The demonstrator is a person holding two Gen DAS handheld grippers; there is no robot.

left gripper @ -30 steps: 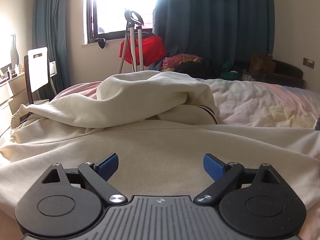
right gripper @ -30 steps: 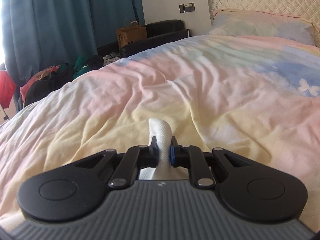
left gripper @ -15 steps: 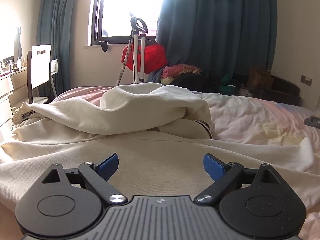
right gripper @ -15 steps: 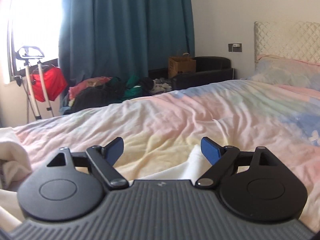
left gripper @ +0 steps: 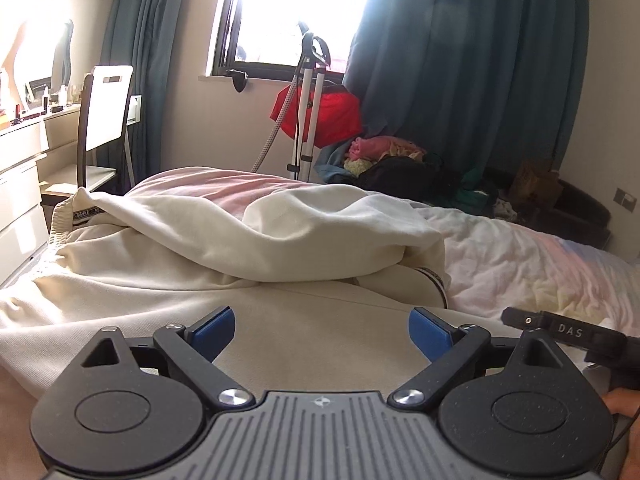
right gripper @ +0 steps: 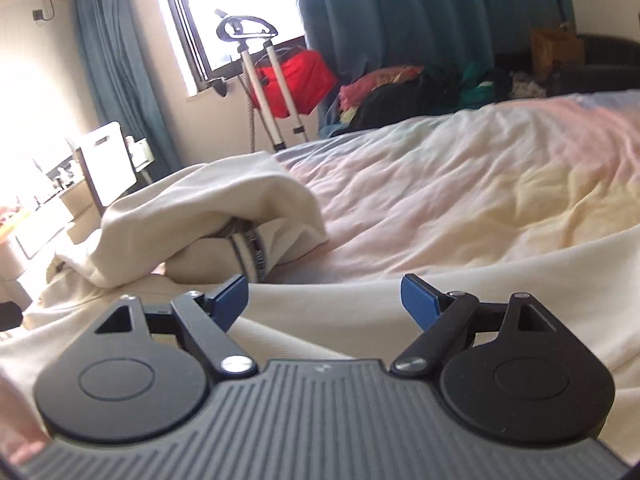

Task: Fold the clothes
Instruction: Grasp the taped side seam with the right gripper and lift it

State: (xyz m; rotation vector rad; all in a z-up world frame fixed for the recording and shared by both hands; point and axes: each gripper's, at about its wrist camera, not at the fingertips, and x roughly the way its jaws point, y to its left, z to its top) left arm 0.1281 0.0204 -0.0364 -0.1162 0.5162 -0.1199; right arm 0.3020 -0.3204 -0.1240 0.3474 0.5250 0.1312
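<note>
Just ahead of each gaping hand-held gripper (left gripper: pixel 322 330), cream garment (left gripper: pixel 280 240) on bed (right gripper: pixel 460 184).

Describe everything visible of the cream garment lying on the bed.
The cream garment is soft, finely ribbed knit fabric. Its near part lies spread fairly flat on the pastel bedspread under both open grippers, neither of which grips it. Farther back a section is folded over into a loose, rumpled mound. A striped band with lettering too small to read peeks from under that fold, and a gathered edge with a small label shows at far left.
</note>
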